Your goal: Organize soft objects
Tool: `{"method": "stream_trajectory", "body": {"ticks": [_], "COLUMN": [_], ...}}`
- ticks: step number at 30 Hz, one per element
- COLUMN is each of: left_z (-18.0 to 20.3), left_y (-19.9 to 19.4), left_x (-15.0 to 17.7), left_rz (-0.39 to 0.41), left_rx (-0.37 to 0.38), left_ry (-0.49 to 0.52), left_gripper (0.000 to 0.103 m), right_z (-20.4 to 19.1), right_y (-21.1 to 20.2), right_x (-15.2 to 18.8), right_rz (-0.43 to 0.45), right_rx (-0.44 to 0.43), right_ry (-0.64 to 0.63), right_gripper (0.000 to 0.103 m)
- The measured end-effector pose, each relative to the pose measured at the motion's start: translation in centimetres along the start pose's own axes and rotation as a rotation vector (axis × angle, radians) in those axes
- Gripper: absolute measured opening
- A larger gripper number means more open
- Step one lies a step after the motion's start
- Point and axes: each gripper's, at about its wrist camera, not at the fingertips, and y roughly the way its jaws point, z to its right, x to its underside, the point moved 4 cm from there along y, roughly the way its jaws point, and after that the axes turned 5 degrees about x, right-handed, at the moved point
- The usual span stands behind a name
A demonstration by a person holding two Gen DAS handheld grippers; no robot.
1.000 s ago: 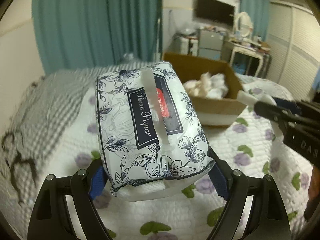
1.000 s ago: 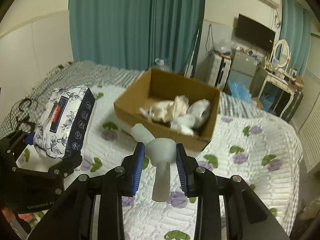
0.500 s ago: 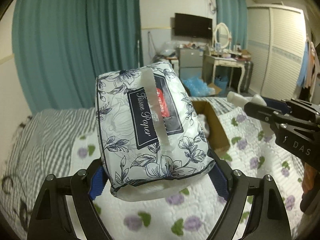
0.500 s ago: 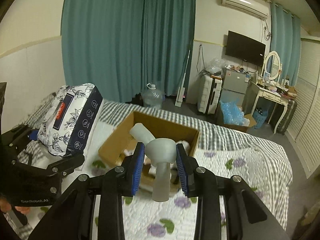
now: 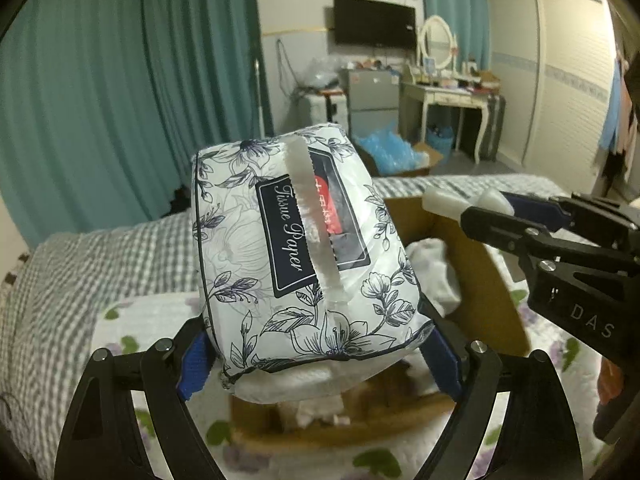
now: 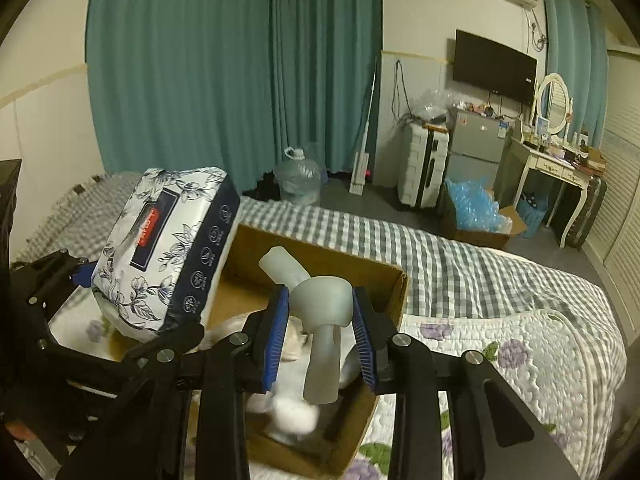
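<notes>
My left gripper (image 5: 316, 356) is shut on a floral tissue paper pack (image 5: 296, 252) and holds it in the air above the near edge of the cardboard box (image 5: 492, 284). The pack also shows in the right wrist view (image 6: 160, 248). My right gripper (image 6: 320, 336) is shut on a pale grey soft rubbery piece (image 6: 320, 308) and holds it over the open cardboard box (image 6: 320, 252), which has white soft items (image 6: 292, 412) inside. The right gripper shows from the side in the left wrist view (image 5: 520, 220).
The box sits on a bed with a flowered quilt (image 6: 500, 348) and checked blanket (image 6: 400, 240). Teal curtains (image 6: 232, 72), a water jug (image 6: 298, 180), a small fridge (image 6: 476, 152) and a dressing table (image 6: 560, 160) stand beyond the bed.
Both grippers moved forward and now hang over the box, which has come much closer beneath them. Both still hold their objects.
</notes>
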Motion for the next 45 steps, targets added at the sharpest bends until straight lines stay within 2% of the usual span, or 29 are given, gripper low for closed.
{"method": "stream_trajectory", "body": {"ticks": [6,7,8,9,10,13,17,20,23,25,26,27,30,32,37,39,42,45], "left_z": [0.4,0.5,0.6,0.5,0.5,0.5,0.6,0.7,0.9,1.1,1.3,1.4,1.3,1.1,0.7,0.3,-0.2,-0.4], "left_y": [3.1,3.3,3.3,3.3,3.1,2.4,0.7,-2.0,-6.5,-9.8,-12.0,-14.3,-19.3,-23.2,-29.7,-32.3,-35.4,-36.9], "left_x": [0.5,0.6,0.8,0.7,0.8,0.3,-0.3,-1.2,-2.5,-3.3,-3.8,-4.2,-4.8,-5.0,-5.0,-4.5,-3.7,-2.8], "left_rz": [-0.016,-0.017,-0.015,-0.013,-0.004,0.005,0.026,0.068,0.150,0.209,0.248,0.285,0.364,0.418,0.499,0.546,0.603,0.628], "left_rx": [-0.029,-0.024,-0.013,-0.015,-0.018,-0.014,-0.049,-0.064,-0.091,-0.098,-0.102,-0.106,-0.109,-0.111,-0.142,-0.144,-0.156,-0.159], "left_ry": [0.018,0.017,0.014,0.010,0.005,0.004,0.009,0.016,0.041,0.051,0.053,0.053,0.046,0.038,0.021,0.001,-0.026,-0.019], "left_gripper": [0.091,0.092,0.094,0.095,0.095,0.095,0.095,0.095,0.095,0.096,0.103,0.103,0.103,0.103,0.103,0.103,0.103,0.103], "right_z": [0.6,0.5,0.2,0.3,0.4,1.0,2.2,2.6,2.5,2.0,1.7,1.3,0.5,-0.2,-2.0,-3.1,-4.0,-4.8], "right_y": [3.2,3.6,3.9,3.9,3.8,3.1,0.9,-2.3,-6.4,-10.2,-12.2,-15.0,-21.2,-24.6,-32.0,-34.3,-36.6,-37.8], "right_x": [0.5,0.5,0.6,0.6,0.6,0.6,0.0,-0.8,-2.2,-3.5,-4.0,-4.8,-6.2,-6.8,-6.3,-5.9,-5.1,-3.8], "right_rz": [-0.035,-0.042,-0.052,-0.044,-0.032,-0.015,-0.018,-0.023,0.005,0.054,0.092,0.145,0.230,0.265,0.361,0.403,0.445,0.473], "right_rx": [-0.024,-0.028,-0.030,-0.016,0.002,0.028,0.052,0.090,0.108,0.129,0.141,0.162,0.176,0.173,0.181,0.187,0.189,0.192], "right_ry": [0.029,0.025,0.019,0.024,0.032,0.064,0.118,0.148,0.153,0.127,0.114,0.101,0.087,0.075,0.044,0.032,0.021,0.026], "right_gripper": [0.035,0.038,0.044,0.062,0.074,0.074,0.076,0.079,0.079,0.079,0.079,0.080,0.091,0.093,0.103,0.103,0.103,0.103]}}
